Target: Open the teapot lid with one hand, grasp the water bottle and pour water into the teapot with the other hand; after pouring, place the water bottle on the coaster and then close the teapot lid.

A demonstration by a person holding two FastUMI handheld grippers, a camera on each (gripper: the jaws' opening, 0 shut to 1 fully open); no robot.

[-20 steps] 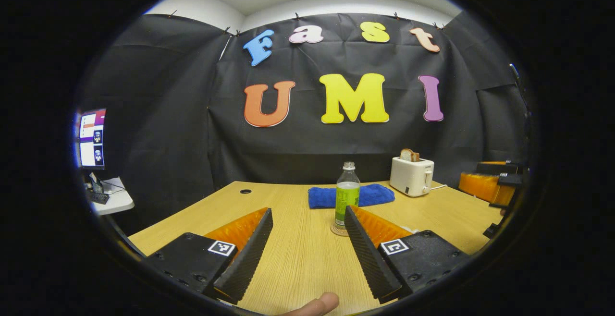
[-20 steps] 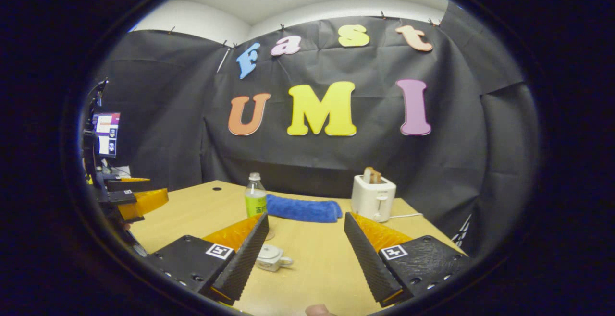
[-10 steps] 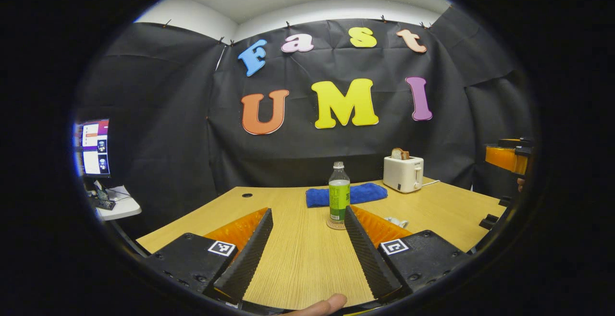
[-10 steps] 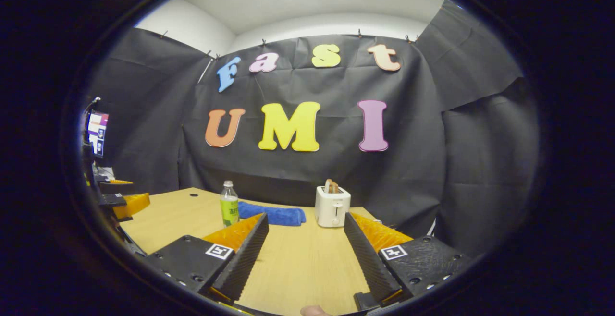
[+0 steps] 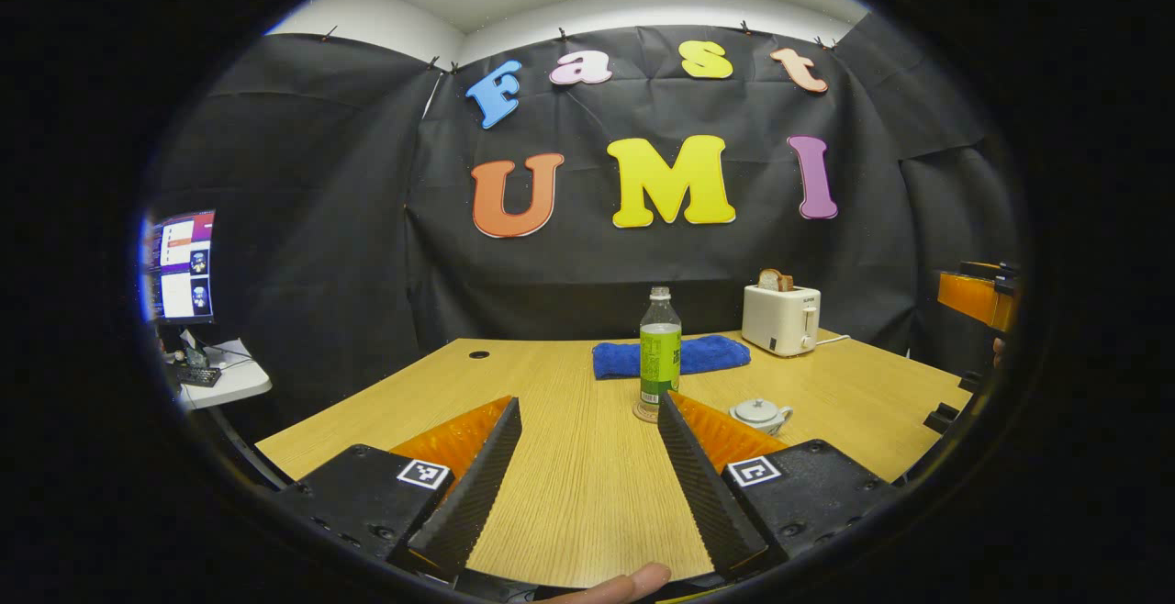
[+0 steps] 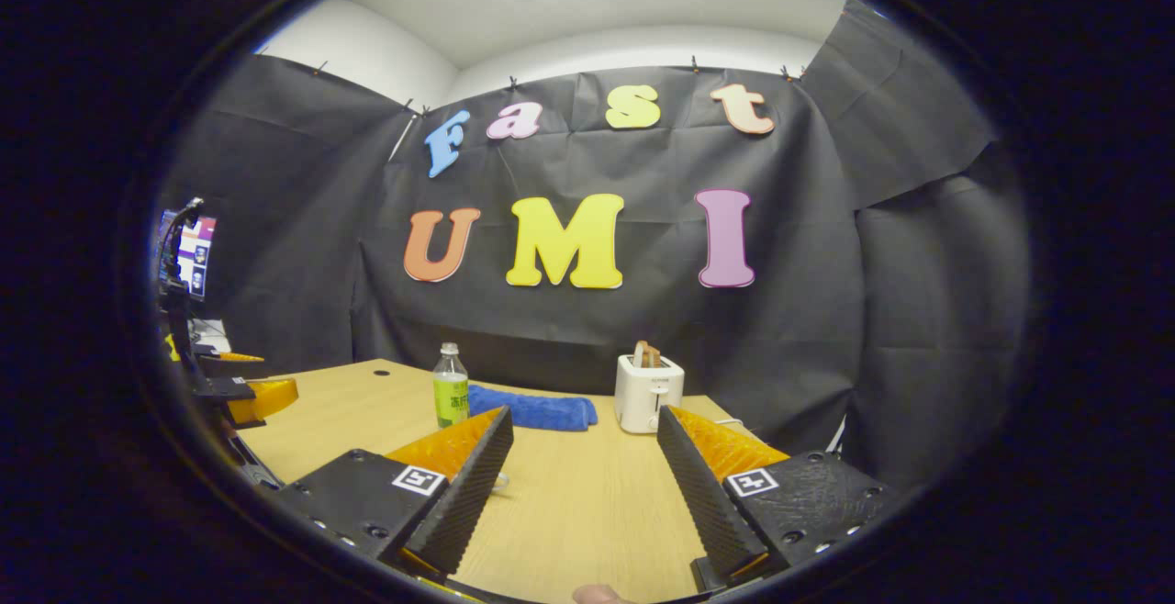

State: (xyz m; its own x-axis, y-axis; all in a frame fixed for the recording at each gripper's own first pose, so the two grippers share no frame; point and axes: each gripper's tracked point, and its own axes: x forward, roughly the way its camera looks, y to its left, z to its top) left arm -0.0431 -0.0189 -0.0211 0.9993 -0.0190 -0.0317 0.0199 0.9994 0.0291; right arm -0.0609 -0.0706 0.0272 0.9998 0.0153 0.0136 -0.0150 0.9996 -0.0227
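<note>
A clear water bottle [image 5: 659, 347] with a green label stands upright on a round coaster [image 5: 645, 416] at mid-table. To its right sits a small white teapot [image 5: 760, 414] with its lid on. My left gripper [image 5: 587, 402] hovers open and empty above the near table, short of the bottle. The right gripper [image 5: 978, 296] shows at the right edge. In the right gripper view, my right gripper [image 6: 585, 413] is open and empty, with the bottle [image 6: 450, 388] far off on the left. A sliver of the teapot [image 6: 499, 483] peeks out beside its left finger. The left gripper [image 6: 248, 395] shows at the left edge.
A blue towel [image 5: 670, 356] lies behind the bottle. A white toaster [image 5: 780, 318] with bread stands at the back right of the wooden table [image 5: 569, 494]. A monitor [image 5: 179, 264] and a small white side table [image 5: 220, 379] are on the left. A person's fingertip [image 5: 624, 581] shows at the bottom.
Both grippers drew back and stayed open. In the left gripper view the teapot came out from behind the right finger. In the right gripper view it slid behind the left finger.
</note>
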